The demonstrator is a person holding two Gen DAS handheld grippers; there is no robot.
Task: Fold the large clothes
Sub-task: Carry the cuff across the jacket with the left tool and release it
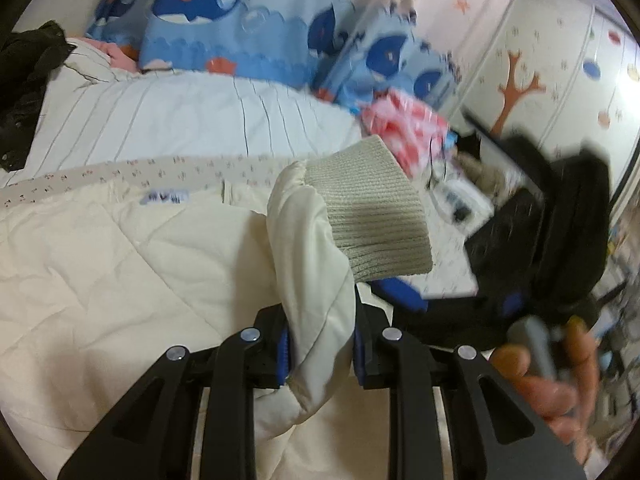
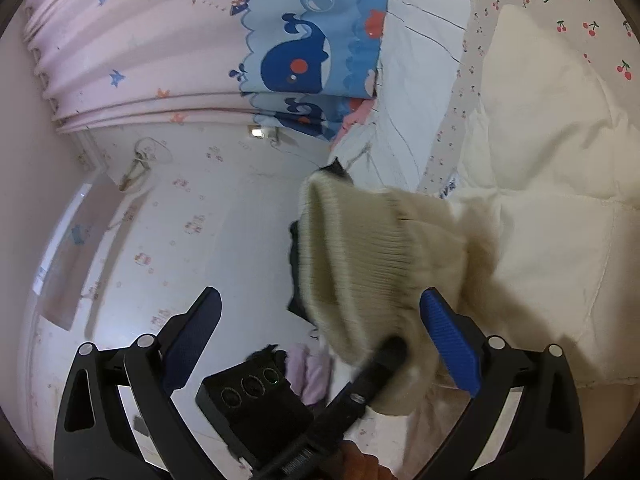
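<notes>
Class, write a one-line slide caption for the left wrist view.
Left gripper clamps the cream quilted jacket's sleeve below its ribbed cuff, above the bed.

One jacket, two grippers.
One cream jacket [image 1: 120,280] with one ribbed cuff [image 1: 372,208]; two whale pillows [image 1: 240,28]; one black garment [image 1: 28,80].

blurred knit cuff [image 2: 360,264], jacket [image 1: 100,272] cut off
</notes>
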